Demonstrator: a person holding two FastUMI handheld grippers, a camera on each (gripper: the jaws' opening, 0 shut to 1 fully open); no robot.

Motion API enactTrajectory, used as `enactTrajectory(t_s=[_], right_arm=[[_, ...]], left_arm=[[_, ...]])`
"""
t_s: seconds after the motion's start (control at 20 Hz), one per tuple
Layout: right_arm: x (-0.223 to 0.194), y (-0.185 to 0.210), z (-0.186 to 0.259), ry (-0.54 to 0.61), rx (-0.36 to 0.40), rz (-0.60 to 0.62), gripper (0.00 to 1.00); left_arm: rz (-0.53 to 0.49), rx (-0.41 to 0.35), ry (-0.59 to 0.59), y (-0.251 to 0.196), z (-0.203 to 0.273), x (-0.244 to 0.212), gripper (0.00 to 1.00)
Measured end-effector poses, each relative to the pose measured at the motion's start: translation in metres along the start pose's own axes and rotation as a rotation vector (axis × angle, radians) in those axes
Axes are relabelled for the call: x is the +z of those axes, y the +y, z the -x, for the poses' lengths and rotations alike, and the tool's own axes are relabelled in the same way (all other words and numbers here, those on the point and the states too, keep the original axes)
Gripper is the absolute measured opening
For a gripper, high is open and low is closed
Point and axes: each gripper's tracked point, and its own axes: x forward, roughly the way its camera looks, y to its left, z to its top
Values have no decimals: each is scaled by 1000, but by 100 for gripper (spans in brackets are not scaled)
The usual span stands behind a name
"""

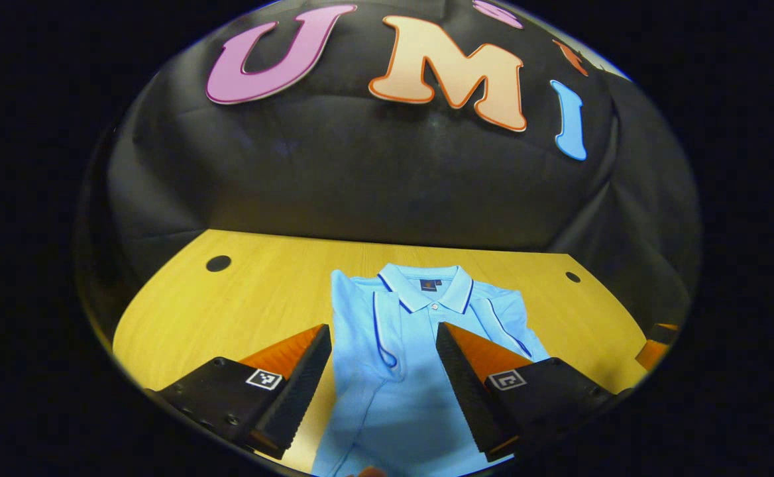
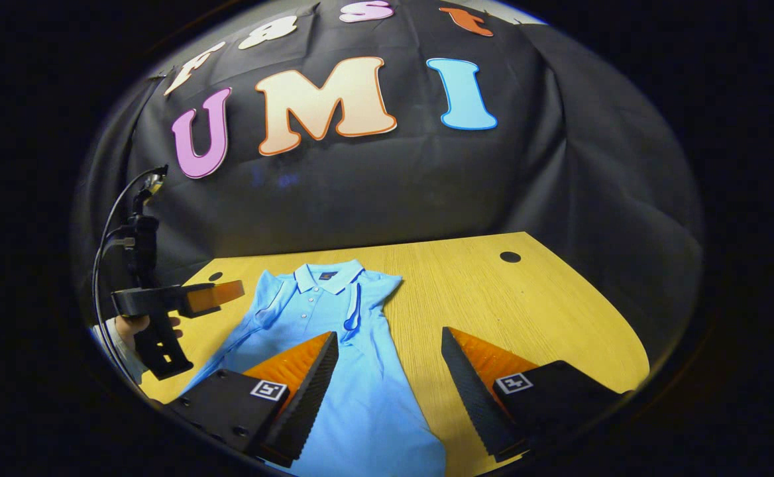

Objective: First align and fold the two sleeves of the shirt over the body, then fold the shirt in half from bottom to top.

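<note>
Both your grippers, left gripper (image 1: 384, 371) and right gripper (image 2: 390, 377), hang wide open and empty; the shirt (image 1: 420, 344) lies lengthwise ahead, collar toward the table's (image 2: 526, 298) far edge.

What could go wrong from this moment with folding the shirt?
Both sleeves already lie folded over the shirt, loosely. When the open left gripper and right gripper lift the hem, the folded right sleeve may slip open. The grippers also hang above the mid-body, so an uneven grasp could skew the half-fold.
</note>
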Motion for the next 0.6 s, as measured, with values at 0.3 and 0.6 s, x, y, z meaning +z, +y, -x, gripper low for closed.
enactTrajectory(t_s=[0.3,0.6], right_arm=[[-23,-3,53,-11,12,28,98],[-69,-11,98,27,-4,81,98]], left_arm=[[-25,-9,-25,6,96,-28,96],[-70,4,21,16,160,-79,96]])
